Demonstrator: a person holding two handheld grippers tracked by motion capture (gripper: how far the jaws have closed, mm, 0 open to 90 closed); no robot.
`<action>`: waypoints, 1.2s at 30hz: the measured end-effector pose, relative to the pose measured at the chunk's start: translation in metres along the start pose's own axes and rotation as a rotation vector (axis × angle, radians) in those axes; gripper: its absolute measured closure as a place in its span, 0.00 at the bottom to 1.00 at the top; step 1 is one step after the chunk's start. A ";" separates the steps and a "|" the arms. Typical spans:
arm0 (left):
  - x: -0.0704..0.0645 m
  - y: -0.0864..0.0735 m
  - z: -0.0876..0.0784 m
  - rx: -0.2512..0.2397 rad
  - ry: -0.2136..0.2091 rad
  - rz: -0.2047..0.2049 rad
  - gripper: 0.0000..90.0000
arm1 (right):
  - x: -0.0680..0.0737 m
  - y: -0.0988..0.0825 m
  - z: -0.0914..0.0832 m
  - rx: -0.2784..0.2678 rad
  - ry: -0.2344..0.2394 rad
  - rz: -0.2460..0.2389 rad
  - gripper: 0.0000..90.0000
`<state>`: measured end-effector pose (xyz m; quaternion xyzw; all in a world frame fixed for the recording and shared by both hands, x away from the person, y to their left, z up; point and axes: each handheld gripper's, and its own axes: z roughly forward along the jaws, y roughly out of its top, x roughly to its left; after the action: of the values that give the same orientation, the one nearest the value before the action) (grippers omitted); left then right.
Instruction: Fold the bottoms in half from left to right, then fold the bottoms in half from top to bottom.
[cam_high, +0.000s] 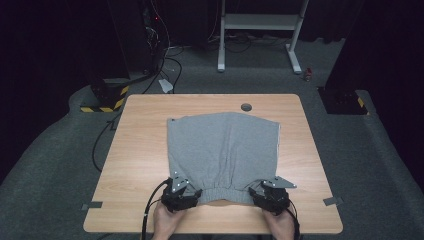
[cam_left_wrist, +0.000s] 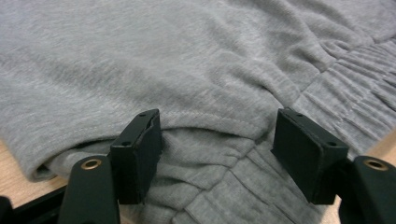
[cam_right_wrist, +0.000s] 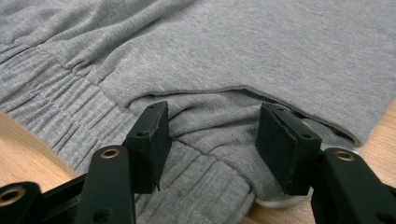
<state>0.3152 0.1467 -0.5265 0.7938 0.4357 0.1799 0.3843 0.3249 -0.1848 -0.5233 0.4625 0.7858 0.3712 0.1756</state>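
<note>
Both grippers at the shorts' waistband, bench edge.
My L gripper & R gripper: jaws apart, straddling fabric, not clamped.

Wooden table, light grain, round grommet hole nr far edge, grey tape tabs at near corners. Floor: grey carpet; black cables trailing far left; yellow/black hazard-striped base by table's far-left corner. Bkgd dark, black drapes; white metal frame stand at far centre.
</note>
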 end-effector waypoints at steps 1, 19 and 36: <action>0.000 0.000 0.000 0.000 0.000 0.001 0.36 | 0.000 0.000 0.000 0.000 0.000 0.000 0.48; -0.010 -0.007 -0.008 -0.005 -0.051 0.005 0.41 | 0.004 -0.010 -0.011 0.003 0.018 -0.009 0.50; 0.025 0.027 -0.023 -0.035 -0.125 -0.041 0.37 | 0.014 0.013 -0.028 -0.102 0.150 -0.045 0.49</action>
<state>0.3301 0.1691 -0.4922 0.7875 0.4236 0.1298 0.4284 0.3081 -0.1809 -0.4941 0.4060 0.7871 0.4403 0.1477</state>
